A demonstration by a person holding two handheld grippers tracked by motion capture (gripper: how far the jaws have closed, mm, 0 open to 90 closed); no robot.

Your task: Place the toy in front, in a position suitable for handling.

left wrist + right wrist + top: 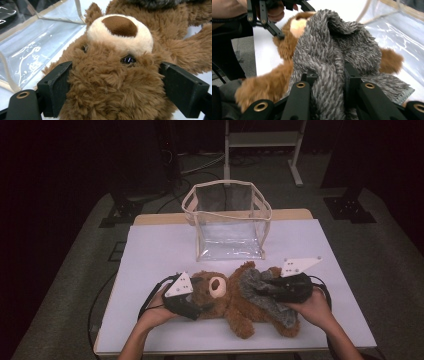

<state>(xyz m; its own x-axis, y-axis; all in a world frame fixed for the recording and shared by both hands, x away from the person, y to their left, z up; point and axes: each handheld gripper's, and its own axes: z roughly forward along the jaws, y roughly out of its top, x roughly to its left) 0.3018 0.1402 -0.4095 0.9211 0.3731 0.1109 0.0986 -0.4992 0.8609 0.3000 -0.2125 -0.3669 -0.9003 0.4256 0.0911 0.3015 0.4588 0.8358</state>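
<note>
Teddy bear: a brown plush teddy bear (227, 302) lies on its back on the white table (160, 250), near the front edge, head toward the person's left.
Grey garment: a shaggy grey garment (260, 290) is bunched over the bear's belly and legs, only partly on.
Left gripper: the left gripper (113, 82) has its jaws spread wide round the bear's head, pressing into the fur on both sides and pinning it in place.
Right gripper: the right gripper (329, 77) has its jaws drawn close, pinching a thick fold of the grey garment.
Step in hand: apparently dressing or undressing the bear, one gripper anchoring, the other working the cloth.
Next move: likely a steady pull on the fold while the head stays pinned.
Background: a clear plastic bag (227, 222) stands open behind the bear, apart from it.
</note>
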